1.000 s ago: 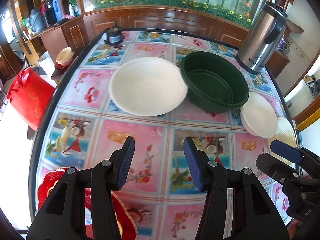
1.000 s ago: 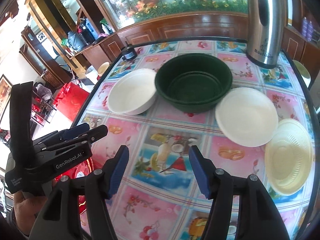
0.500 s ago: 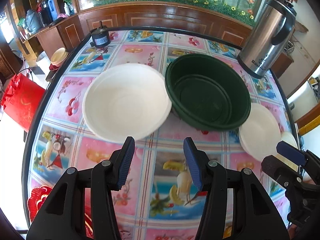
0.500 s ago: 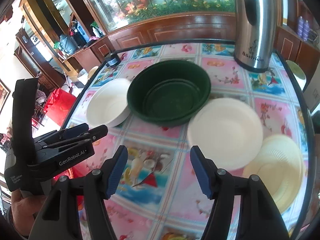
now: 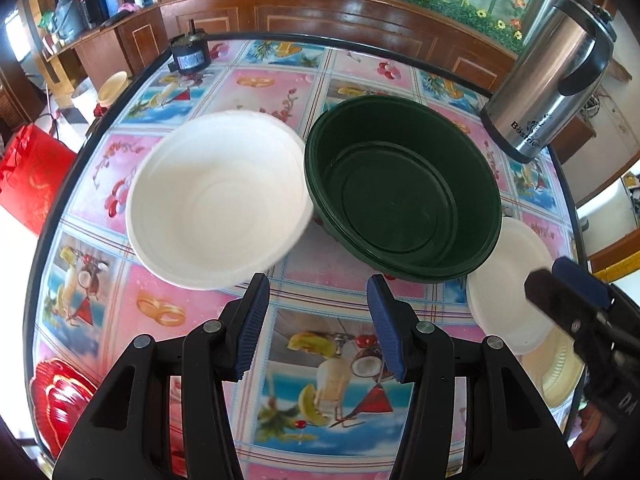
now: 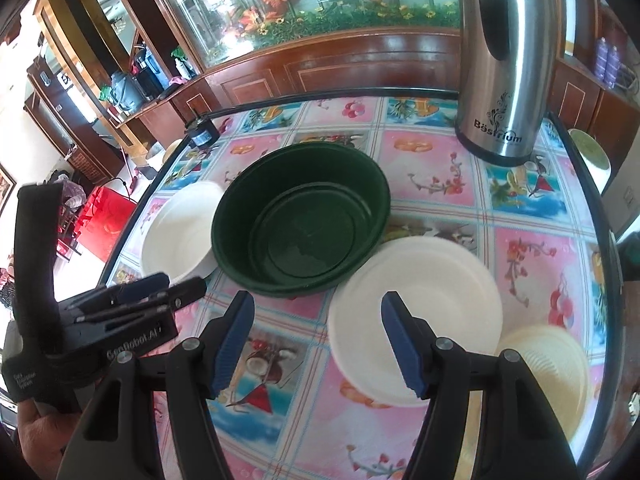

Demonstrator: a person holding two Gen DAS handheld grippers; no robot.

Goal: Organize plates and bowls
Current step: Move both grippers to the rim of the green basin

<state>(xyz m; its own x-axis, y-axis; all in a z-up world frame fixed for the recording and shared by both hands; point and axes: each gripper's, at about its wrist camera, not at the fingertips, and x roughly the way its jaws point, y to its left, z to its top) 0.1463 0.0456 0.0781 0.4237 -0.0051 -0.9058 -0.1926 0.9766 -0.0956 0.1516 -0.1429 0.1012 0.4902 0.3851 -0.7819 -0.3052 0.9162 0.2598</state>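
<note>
The green bowl point(image 5: 402, 190) sits on the fruit-patterned bench point(image 5: 332, 364), and everything else is placed from it. A white bowl point(image 5: 218, 200) stands just to its left, rims close or touching. A white plate point(image 6: 416, 316) lies to its front right, its edge tucked near the green bowl's rim, and a cream ridged plate point(image 6: 548, 376) lies further right of that, partly under the white plate's edge. A steel jug point(image 6: 506, 60) stands behind and to the right of the green bowl, well apart from it, and a small black motor point(image 5: 188, 54) rests far behind it to the left. The left claw point(image 5: 316, 324) hangs in front of the green bowl, spread wide and holding nothing. The right claw point(image 6: 318, 346) is likewise spread wide and empty, its right finger over the white plate.
</note>
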